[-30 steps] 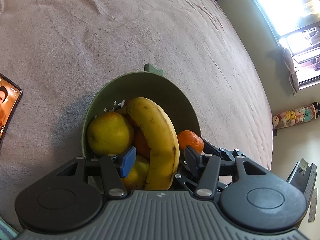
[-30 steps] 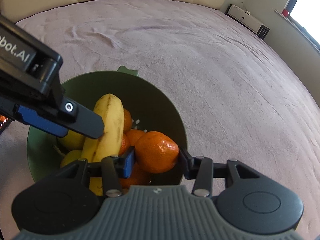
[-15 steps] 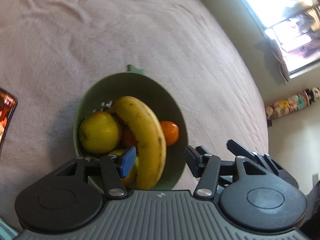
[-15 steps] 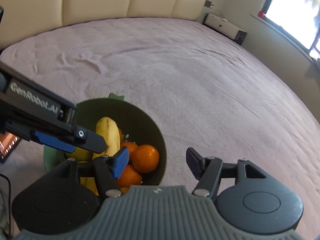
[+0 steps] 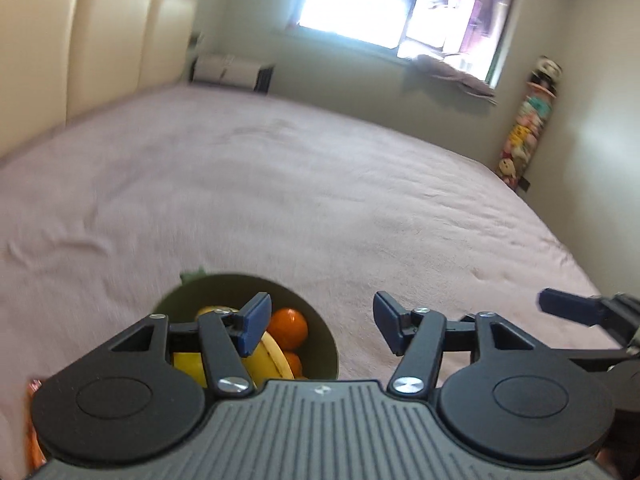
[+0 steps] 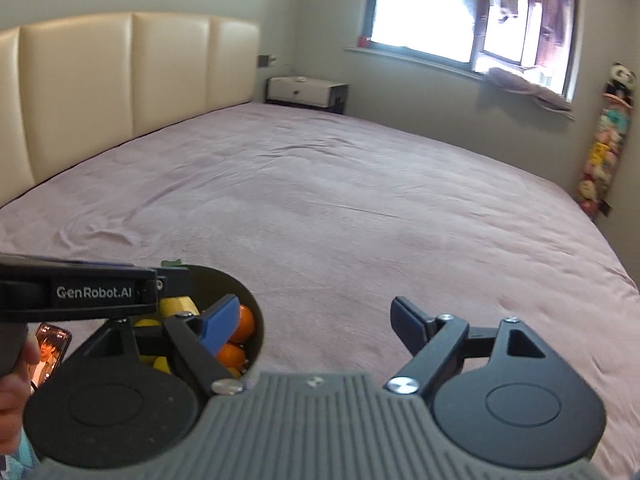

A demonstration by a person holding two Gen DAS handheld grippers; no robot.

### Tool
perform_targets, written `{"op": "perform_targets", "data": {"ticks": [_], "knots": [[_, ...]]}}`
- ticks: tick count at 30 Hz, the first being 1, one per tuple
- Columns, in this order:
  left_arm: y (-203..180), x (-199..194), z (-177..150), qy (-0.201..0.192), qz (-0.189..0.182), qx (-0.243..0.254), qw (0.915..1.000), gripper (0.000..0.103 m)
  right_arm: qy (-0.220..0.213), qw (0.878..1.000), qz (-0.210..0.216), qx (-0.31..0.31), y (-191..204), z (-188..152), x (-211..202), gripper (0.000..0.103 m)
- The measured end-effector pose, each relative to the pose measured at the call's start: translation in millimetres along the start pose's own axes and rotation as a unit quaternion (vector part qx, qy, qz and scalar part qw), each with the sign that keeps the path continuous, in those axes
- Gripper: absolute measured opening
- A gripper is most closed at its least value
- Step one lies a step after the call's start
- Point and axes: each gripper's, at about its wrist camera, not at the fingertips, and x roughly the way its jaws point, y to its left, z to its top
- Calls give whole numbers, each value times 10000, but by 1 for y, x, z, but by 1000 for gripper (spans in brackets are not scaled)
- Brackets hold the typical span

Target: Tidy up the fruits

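Pink bedding [image 6: 360,216] covered the bed that carried everything. Nearest, both tools stood released and empty, left tool [image 5: 316,326] and right tool [image 6: 316,320], jaws just widened, probably because the fruit was already delivered. Left of them sat the green bowl [image 5: 320,334], holding a banana [image 5: 268,354], oranges [image 5: 290,326] and yellow fruit. Farther off stood the headboard [image 6: 120,88].

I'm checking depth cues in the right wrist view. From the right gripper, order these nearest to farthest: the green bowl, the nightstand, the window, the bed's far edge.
From the right gripper, open and empty:
1. Green bowl, just below left, holding fruit.
2. Bed's far edge, beyond the purple cover.
3. Nightstand, beside the headboard.
4. Window, upper right, on the back wall.
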Motion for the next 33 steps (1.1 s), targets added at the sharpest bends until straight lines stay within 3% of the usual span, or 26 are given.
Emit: {"op": "perform_targets", "data": {"ticks": [7,13,21,28,33], "knots": [[-20,-31,-31,-375,524,729,9953,86,-129,9960,-628,631,-12,-40,-38,88],[-35,-45,-63,-479,847,1152,9886,90,-217,9944,-758,697,-3,-71,-56,94],[-39,-28,-85,-97,966,1299,9868,90,-53,9970,-712,295,6,-104,-54,94],[-37,3,-95,554,1084,1468,9816,90,310,9953,-692,604,-6,-116,-30,94],[-37,9,-96,642,1013,1447,9822,90,477,9933,-650,833,-9,-117,-17,94]]}}
